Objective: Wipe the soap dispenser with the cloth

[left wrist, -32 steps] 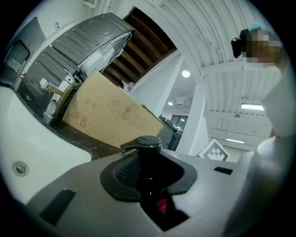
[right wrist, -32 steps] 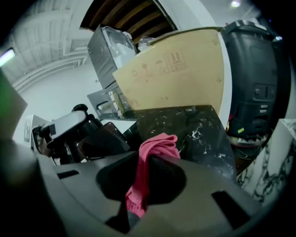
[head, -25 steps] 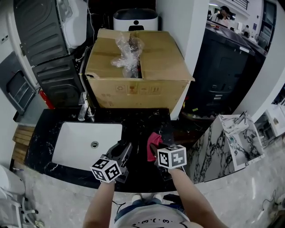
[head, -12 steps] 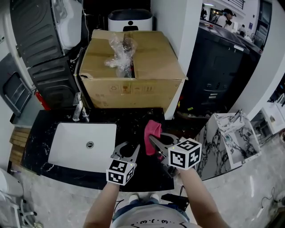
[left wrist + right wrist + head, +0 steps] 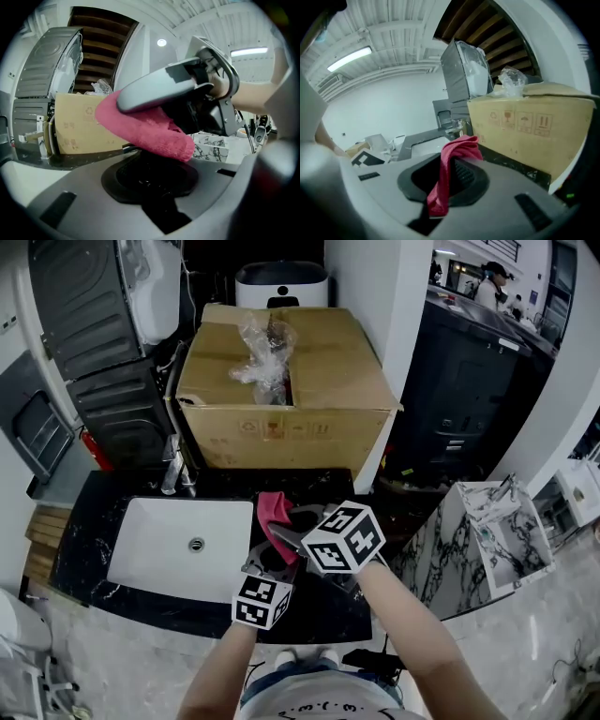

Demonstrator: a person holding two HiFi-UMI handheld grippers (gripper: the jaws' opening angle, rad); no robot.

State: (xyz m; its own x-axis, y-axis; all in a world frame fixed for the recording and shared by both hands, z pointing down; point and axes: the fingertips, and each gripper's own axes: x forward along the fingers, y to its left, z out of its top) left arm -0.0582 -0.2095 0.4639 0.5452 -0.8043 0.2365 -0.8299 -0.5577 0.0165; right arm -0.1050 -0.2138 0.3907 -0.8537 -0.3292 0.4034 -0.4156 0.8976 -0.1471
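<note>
In the head view my left gripper [image 5: 271,557] sits over the black counter beside the sink. Its jaws are closed on a dark, glossy object that seems to be the soap dispenser [image 5: 274,563], mostly hidden. The left gripper view shows that black object [image 5: 152,176] between the jaws of my left gripper [image 5: 154,180]. My right gripper [image 5: 284,526] reaches in from the right and is shut on a pink cloth [image 5: 274,506]. The cloth [image 5: 145,129] lies right over the dark object, under a right finger [image 5: 157,89]. In the right gripper view the cloth [image 5: 449,164] hangs pinched in my right gripper [image 5: 446,180].
A white sink basin [image 5: 150,549] with a tap [image 5: 174,474] is set in the black marble counter [image 5: 94,507] at left. A large cardboard box [image 5: 319,381] with a plastic bag on top stands behind it. A marble piece [image 5: 511,549] lies at right.
My right gripper has risen and swung left with the pink cloth, from beside the left gripper to above its jaws. The left gripper shifted slightly right and rolled, then held still.
</note>
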